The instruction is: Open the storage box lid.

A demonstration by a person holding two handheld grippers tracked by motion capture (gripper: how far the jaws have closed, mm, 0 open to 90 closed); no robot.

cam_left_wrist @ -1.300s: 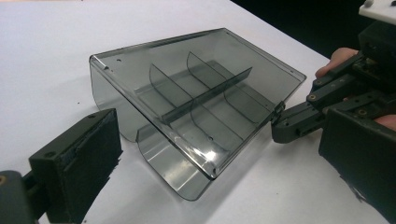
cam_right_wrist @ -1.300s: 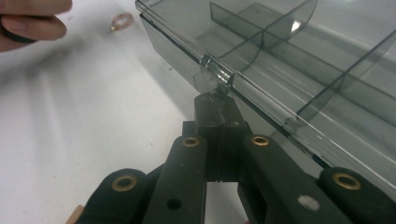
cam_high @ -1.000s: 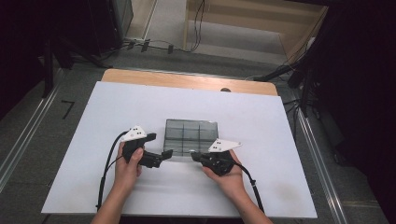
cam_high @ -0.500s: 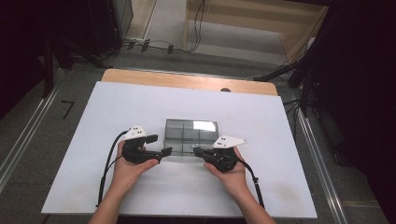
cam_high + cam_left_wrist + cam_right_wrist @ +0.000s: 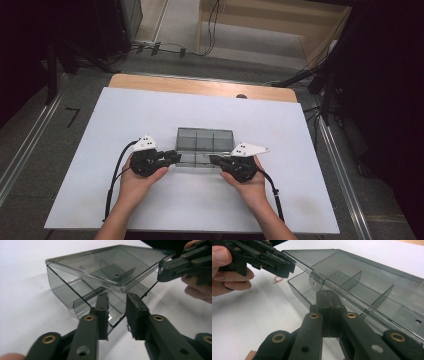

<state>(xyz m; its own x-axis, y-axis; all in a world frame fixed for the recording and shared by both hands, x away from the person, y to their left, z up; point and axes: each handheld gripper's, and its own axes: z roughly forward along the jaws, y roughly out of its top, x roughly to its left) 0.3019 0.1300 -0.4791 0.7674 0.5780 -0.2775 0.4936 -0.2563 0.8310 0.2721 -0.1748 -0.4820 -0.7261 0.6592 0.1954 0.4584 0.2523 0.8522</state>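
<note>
1 smoky clear divider box (image 5: 205,145) w/ 1 lid (image 5: 110,265) raised. 2 grippers: left gripper (image 5: 117,305) jaws just narrowing, straddling box's front wall, pads not pressing; right gripper (image 5: 327,298) clenched under lid edge.

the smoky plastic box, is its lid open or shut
Partly open. The lid is lifted off the box at the front, leaving a gap through which the dividers and empty compartments show.
</note>
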